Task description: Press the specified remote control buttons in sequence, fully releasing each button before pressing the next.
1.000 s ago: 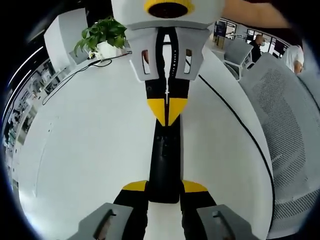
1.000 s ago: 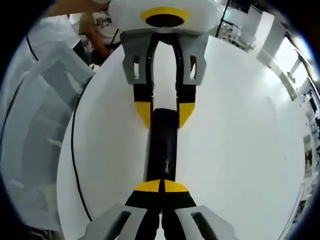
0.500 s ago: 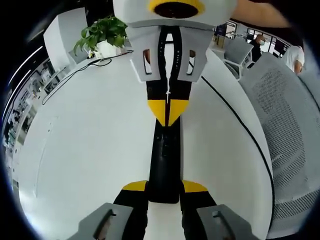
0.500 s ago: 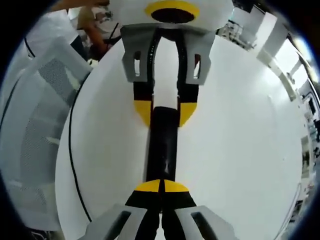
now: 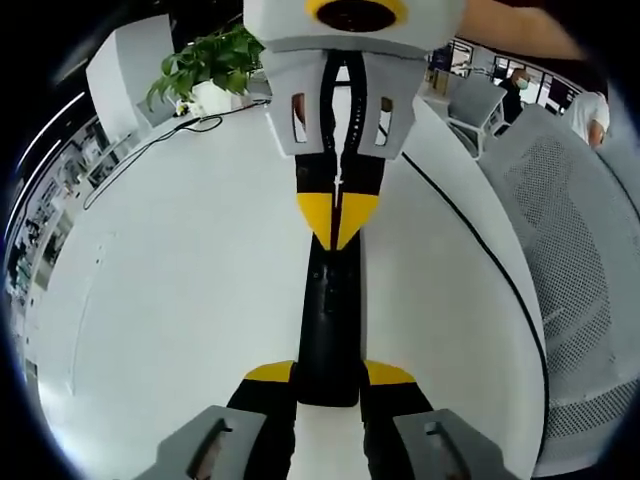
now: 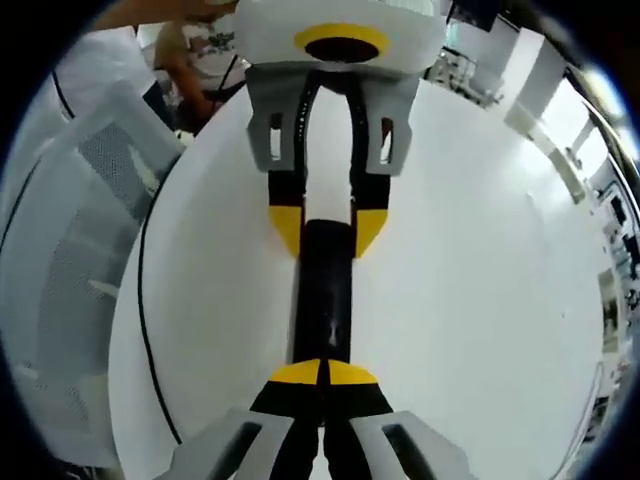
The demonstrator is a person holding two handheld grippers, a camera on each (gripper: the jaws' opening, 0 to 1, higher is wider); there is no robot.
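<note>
A long black remote control [image 5: 328,320] lies lengthwise on the white round table [image 5: 180,300]. In the left gripper view my left gripper [image 5: 328,375] is shut on its near end, one yellow-tipped jaw on each side. My right gripper [image 5: 338,220] comes in from the top, shut, with its joined yellow tips down on the remote's upper face. In the right gripper view the same right gripper [image 6: 322,375] rests its closed tips on the remote control [image 6: 324,290]. At the far end the left gripper [image 6: 327,225] clamps the remote's sides.
A potted plant [image 5: 205,70] and a black cable [image 5: 150,145] sit at the table's far side. White mesh chairs [image 5: 580,250] [image 6: 70,250] stand beside the table's dark-trimmed edge [image 6: 145,300]. People [image 5: 515,90] are in the background.
The right gripper's body has shifted a little, while its tips stay on the remote. The left gripper and the remote have not moved.
</note>
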